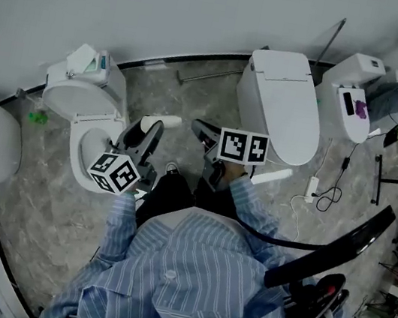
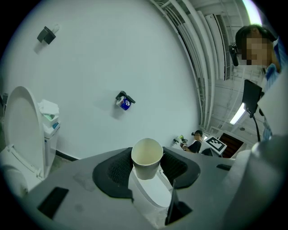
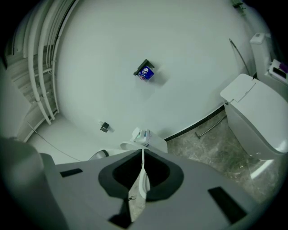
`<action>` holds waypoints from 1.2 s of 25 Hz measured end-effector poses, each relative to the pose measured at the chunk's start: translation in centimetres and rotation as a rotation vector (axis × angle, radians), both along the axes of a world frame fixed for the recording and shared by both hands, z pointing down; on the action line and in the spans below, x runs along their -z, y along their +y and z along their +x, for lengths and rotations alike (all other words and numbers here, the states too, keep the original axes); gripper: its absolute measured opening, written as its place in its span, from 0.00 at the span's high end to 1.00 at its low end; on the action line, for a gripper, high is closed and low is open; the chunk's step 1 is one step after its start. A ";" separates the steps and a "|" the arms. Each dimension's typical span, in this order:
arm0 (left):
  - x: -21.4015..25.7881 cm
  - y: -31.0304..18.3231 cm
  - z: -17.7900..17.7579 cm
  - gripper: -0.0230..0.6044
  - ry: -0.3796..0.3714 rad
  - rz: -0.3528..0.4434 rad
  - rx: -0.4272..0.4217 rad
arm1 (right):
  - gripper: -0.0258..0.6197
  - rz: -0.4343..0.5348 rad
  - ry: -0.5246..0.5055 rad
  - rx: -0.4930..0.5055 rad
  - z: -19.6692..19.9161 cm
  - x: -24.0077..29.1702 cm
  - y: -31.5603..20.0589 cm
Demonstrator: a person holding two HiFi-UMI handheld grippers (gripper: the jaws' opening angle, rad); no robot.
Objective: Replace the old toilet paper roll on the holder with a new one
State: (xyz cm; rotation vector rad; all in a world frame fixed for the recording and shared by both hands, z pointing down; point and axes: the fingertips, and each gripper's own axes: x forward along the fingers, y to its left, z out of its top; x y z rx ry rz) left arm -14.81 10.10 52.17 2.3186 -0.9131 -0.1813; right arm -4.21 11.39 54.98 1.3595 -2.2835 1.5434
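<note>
Jaws of the left gripper [image 2: 147,170] stand wide and press on an empty cardboard tube [image 2: 146,155], its open end facing the wall. The right gripper [image 3: 143,157] has its jaws together with nothing between them. The holder [image 2: 123,99] hangs on the wall at 12 o'clock, well apart from both, with a blue object on it that I cannot identify. I judge the old roll is already off. Fetching a new roll and mounting it remain, and no new roll is clearly visible.
</note>
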 end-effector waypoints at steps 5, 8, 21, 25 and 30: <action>0.8 1.6 1.5 0.67 0.003 0.022 0.029 | 0.93 0.017 0.003 0.028 1.7 0.2 1.9; 1.2 3.3 3.0 0.66 0.005 0.027 0.060 | 0.93 0.017 -0.001 0.038 3.9 0.4 3.9; -0.1 15.1 10.4 0.66 -0.026 -0.009 0.161 | 0.93 0.008 -0.028 0.125 12.0 -1.1 13.7; -0.1 17.1 10.4 0.66 -0.041 -0.013 0.186 | 0.93 0.012 -0.047 0.143 12.2 -1.2 15.2; -0.2 18.1 10.3 0.67 -0.055 -0.024 0.191 | 0.93 0.012 -0.059 0.166 11.7 -1.2 16.0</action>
